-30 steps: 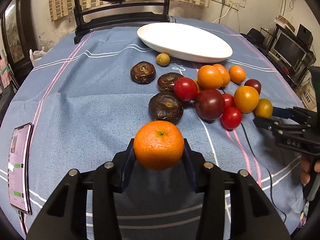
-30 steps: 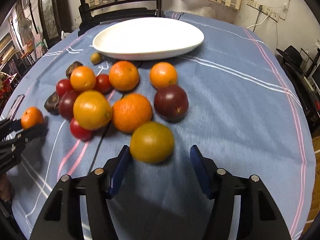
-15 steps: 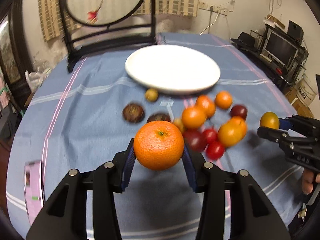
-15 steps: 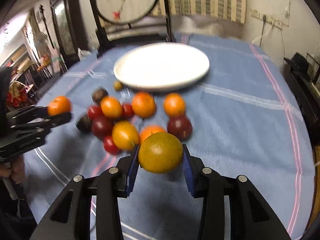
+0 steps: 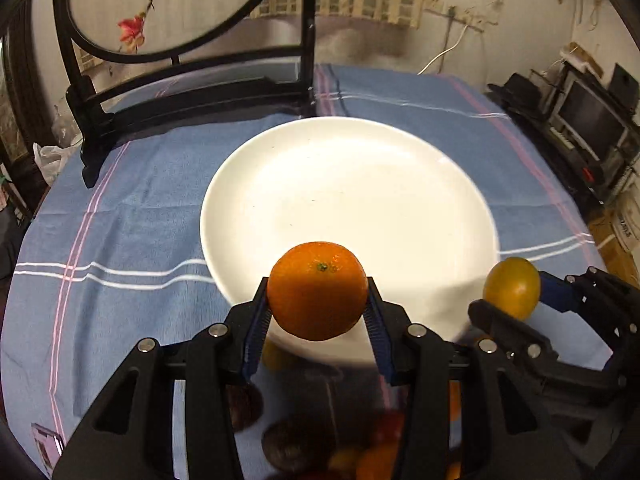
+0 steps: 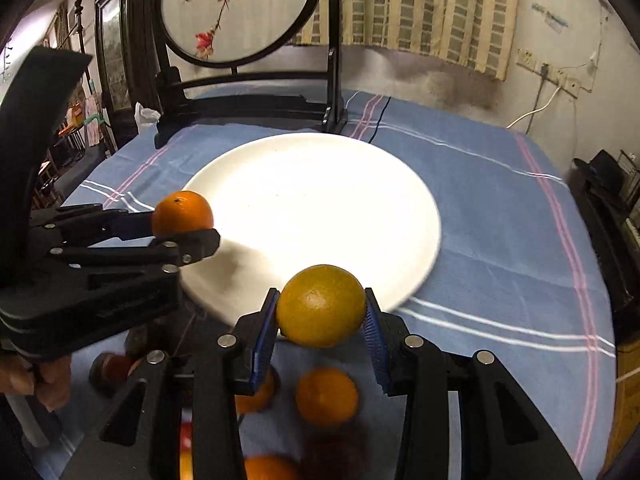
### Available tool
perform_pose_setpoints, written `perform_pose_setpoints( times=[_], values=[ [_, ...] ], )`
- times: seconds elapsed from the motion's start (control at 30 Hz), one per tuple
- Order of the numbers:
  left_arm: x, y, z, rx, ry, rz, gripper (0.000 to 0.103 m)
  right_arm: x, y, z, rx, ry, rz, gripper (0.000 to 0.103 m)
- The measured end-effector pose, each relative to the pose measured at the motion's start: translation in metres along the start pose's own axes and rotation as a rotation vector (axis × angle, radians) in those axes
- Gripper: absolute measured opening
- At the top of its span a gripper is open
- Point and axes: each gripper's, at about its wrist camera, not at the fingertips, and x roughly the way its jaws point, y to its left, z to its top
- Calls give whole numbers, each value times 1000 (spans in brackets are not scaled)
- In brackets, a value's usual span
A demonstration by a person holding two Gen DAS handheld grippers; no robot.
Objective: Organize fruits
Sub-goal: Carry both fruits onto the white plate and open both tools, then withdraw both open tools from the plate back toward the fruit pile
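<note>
The orange (image 5: 317, 290) is clamped between the blue ribbed pads of the left gripper (image 5: 318, 312), held in the air over the near rim of the white plate (image 5: 348, 200). Its stem dimple faces up and toward the camera; the body is close to round, so no long axis can be told. The skin is finely pitted and glossy.

The right gripper (image 6: 321, 312) is closed on a yellow-green citrus (image 6: 321, 305) (duller, slightly mottled skin), also above the near rim, to the right of the orange.

The plate is smooth, round and shallow, resting on a blue tablecloth (image 5: 132, 216) with pink and white stripes. Beneath both grippers, blurred loose fruits (image 6: 326, 396) lie on the cloth. Behind the plate stands a black-framed round screen (image 6: 240, 8) with painted flowers.
</note>
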Motion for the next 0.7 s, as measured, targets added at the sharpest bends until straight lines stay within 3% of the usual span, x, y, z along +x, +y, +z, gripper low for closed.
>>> perform_pose_setpoints(
  times=[0.17, 0.27, 0.37, 0.47, 0.63, 0.7],
  values=[
    [18, 3, 6, -17, 28, -22, 45, 30, 7, 4, -13, 63, 5, 42],
    [16, 3, 2, -27, 19, -35, 58, 35, 9, 3, 3, 74, 13, 54],
    [-3, -7, -5, 31, -30, -30, 71, 24, 12, -2, -10, 41, 2, 57],
    [-29, -7, -13, 42, -92, -11, 76, 2, 10, -11, -6, 10, 5, 57],
    [-65, 6, -35, 2, -123, -8, 81, -41, 3, -38, 8, -25, 15, 62],
    [-77, 7, -49, 12, -140, -3, 87, -57, 1, -52, 11, -34, 12, 64]
  ],
)
